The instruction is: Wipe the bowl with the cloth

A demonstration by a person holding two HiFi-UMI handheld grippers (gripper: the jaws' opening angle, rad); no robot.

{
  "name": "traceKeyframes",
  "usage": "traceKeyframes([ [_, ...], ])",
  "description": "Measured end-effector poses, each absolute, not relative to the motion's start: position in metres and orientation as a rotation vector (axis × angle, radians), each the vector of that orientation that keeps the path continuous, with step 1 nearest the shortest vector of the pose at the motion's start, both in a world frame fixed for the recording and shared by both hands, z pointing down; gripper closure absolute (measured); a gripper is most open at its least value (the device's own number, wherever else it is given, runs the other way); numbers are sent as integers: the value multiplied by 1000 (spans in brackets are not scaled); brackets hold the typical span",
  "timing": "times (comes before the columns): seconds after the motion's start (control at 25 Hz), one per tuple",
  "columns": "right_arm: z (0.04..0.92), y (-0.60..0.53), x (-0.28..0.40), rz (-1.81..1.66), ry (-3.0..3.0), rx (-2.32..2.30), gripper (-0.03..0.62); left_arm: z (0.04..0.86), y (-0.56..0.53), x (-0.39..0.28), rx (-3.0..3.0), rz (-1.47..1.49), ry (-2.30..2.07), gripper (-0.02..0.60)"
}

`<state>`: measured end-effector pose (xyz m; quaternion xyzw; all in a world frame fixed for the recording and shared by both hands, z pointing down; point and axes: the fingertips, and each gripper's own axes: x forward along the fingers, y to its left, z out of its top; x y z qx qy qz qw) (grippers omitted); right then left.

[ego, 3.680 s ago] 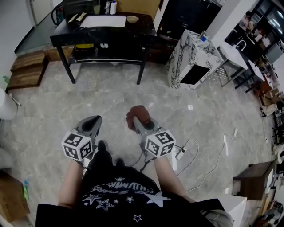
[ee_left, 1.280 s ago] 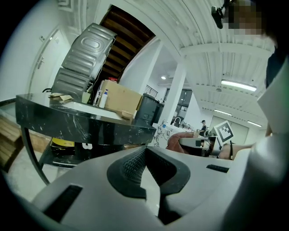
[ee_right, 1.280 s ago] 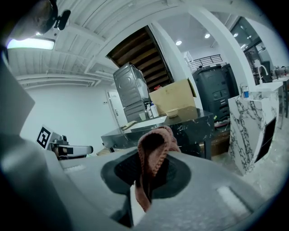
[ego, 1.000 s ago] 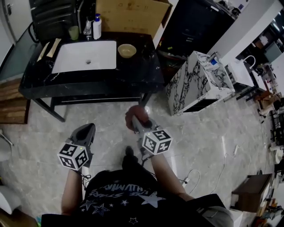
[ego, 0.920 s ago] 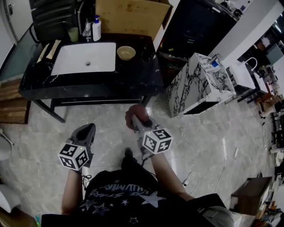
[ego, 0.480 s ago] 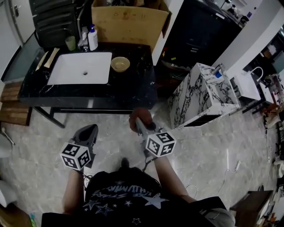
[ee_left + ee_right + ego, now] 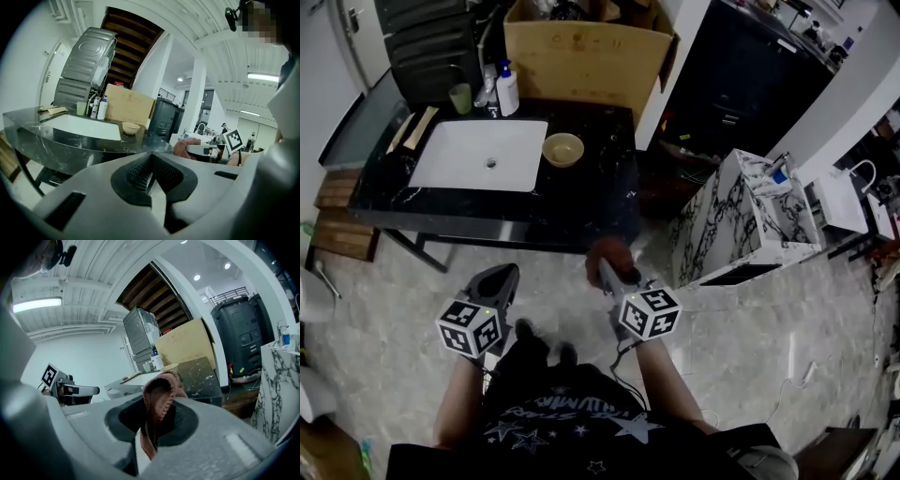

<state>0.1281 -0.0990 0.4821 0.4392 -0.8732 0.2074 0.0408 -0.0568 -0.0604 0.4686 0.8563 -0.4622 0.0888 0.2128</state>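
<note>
In the head view, the beige bowl (image 7: 562, 149) is seen standing on the black counter (image 7: 591, 202), apart from both tools. The reddish-brown cloth (image 7: 606, 253) is clamped in the right gripper (image 7: 607, 269) just off the counter's near edge. The left gripper (image 7: 501, 279) is pressed closed on nothing, short of that same edge.

Bright ceiling strip lights, strong fisheye bending, dark vignetted corners

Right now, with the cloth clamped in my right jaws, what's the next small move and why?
Probably carry the right gripper forward toward the bowl: its jaws grip the cloth, but the bowl sits well ahead on the counter beside the sink.
</note>
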Motion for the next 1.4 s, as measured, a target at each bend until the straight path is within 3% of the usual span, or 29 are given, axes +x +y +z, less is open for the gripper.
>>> traceKeyframes([
  [0.64,467,-213,132,578,-2586,1542,543,456,-220,-60,2459,159,-1105,571],
  [0.84,469,-256,124,579,-2560,1569,543,459,-269,-65,2476,162,-1073,428],
  [1.4,470,-328,124,586,-2464,1698,543,477,-372,-58,2339,249,-891,416],
])
